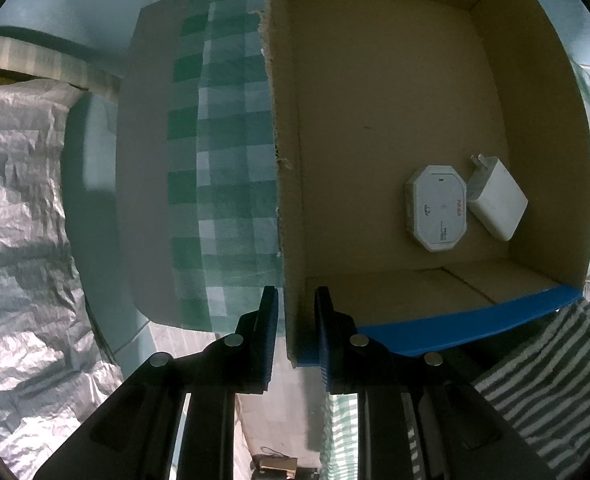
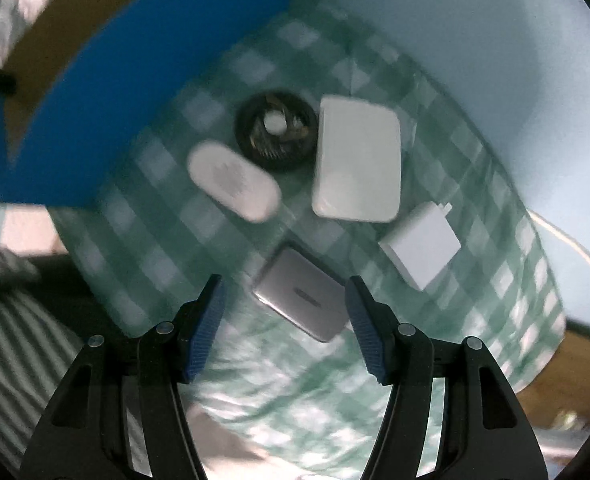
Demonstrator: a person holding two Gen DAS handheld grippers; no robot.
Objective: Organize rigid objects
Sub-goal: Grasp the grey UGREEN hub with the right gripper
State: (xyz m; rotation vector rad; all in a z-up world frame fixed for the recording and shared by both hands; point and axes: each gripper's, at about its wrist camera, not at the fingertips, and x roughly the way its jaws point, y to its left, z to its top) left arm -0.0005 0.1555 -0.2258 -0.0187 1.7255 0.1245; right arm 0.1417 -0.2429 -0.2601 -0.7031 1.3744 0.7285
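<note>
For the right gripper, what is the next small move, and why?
Probably lower the right gripper a little, straight over the grey flat device. Its fingers stand open, the device lies on the checked cloth just ahead between them, untouched. Meanwhile the left gripper is shut on the cardboard box wall.

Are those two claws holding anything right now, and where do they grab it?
The left gripper pinches the box by its side wall's rim. The right gripper holds nothing; its jaws stand open above a grey case.
</note>
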